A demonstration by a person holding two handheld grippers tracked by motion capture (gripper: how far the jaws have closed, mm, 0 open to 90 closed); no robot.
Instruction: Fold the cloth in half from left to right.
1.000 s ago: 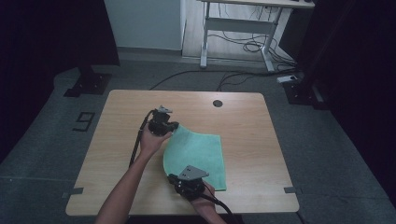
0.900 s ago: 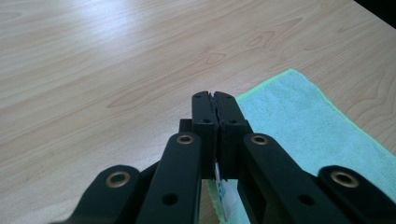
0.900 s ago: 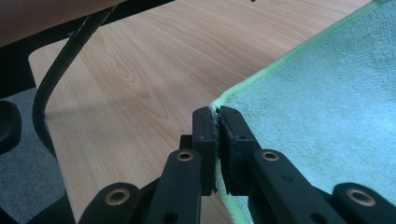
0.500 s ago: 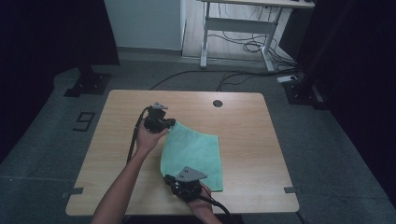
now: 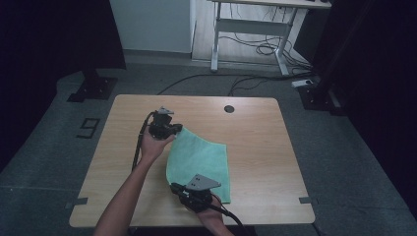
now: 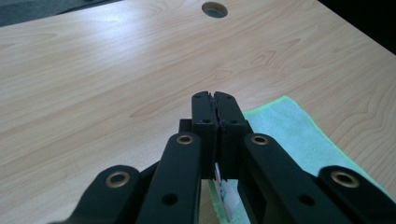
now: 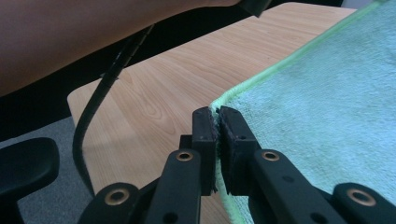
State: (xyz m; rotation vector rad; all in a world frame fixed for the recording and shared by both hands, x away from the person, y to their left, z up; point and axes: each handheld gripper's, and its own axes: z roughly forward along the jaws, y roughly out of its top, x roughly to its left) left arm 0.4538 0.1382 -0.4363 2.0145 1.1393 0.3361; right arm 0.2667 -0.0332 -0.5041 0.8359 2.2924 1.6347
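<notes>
While both sets of tongs are pinched tight on the green microfibre cloth (image 5: 201,162), the work in hand looks like a fold or a spread of that cloth on the wooden counter (image 5: 255,128), and it goes best if the two grips act together. The left tongs (image 5: 178,130) clamp the far corner of the cloth, near the middle of the counter; in the left gripper view their jaws stand closed with a sliver of fabric and a white care tag (image 6: 226,196) between them, and the rest of the cloth trails off to the right. The right tongs (image 5: 183,188) grip the near left corner close to the person's edge of the counter; in the right gripper view the bright green hem (image 7: 261,74) runs straight into the closed jaws. Between the two grips the left edge of the cloth bows rather than lying straight, so it is slack there. To do this well, I judge that the hands should draw gently apart along that edge until it is taut, then carry it across at an even height so the free half stays flat on the counter instead of bunching. Both grips sit right at the hem, so a sharp tug could pull a corner out; slow, level motion is safer. The black cable (image 5: 138,147) from the left tongs hangs beside the forearm and should stay off the cloth.
</notes>
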